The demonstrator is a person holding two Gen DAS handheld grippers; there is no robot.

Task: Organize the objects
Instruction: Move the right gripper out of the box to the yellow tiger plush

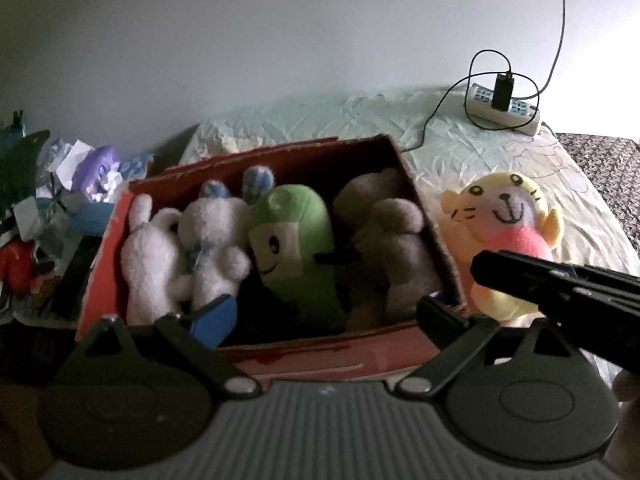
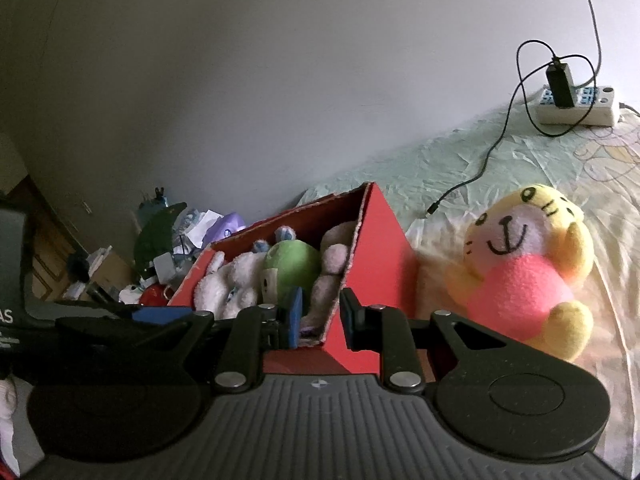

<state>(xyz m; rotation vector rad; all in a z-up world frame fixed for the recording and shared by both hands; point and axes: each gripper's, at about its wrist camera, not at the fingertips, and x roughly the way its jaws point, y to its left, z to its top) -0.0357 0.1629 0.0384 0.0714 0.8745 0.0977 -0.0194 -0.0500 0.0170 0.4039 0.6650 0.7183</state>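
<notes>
A red cardboard box (image 1: 104,264) (image 2: 380,256) stands on the bed. Inside it lie a white bunny plush (image 1: 180,256), a green plush (image 1: 296,240) and a grey-brown plush (image 1: 384,240). Just right of the box, a yellow and pink tiger plush (image 1: 508,220) (image 2: 524,280) lies on the sheet. My left gripper (image 1: 328,316) hangs wide open over the box's near wall, holding nothing. My right gripper (image 2: 324,318) has its fingers close together, straddling the box's near right corner wall with small gaps on both sides. In the left wrist view it shows as a dark bar (image 1: 560,292) in front of the tiger.
A white power strip (image 1: 508,110) (image 2: 576,106) with a black charger and looping cable lies at the bed's far end by the wall. A cluttered heap of toys and papers (image 1: 52,208) (image 2: 168,248) sits left of the box. Pale green sheet (image 1: 320,116) stretches behind the box.
</notes>
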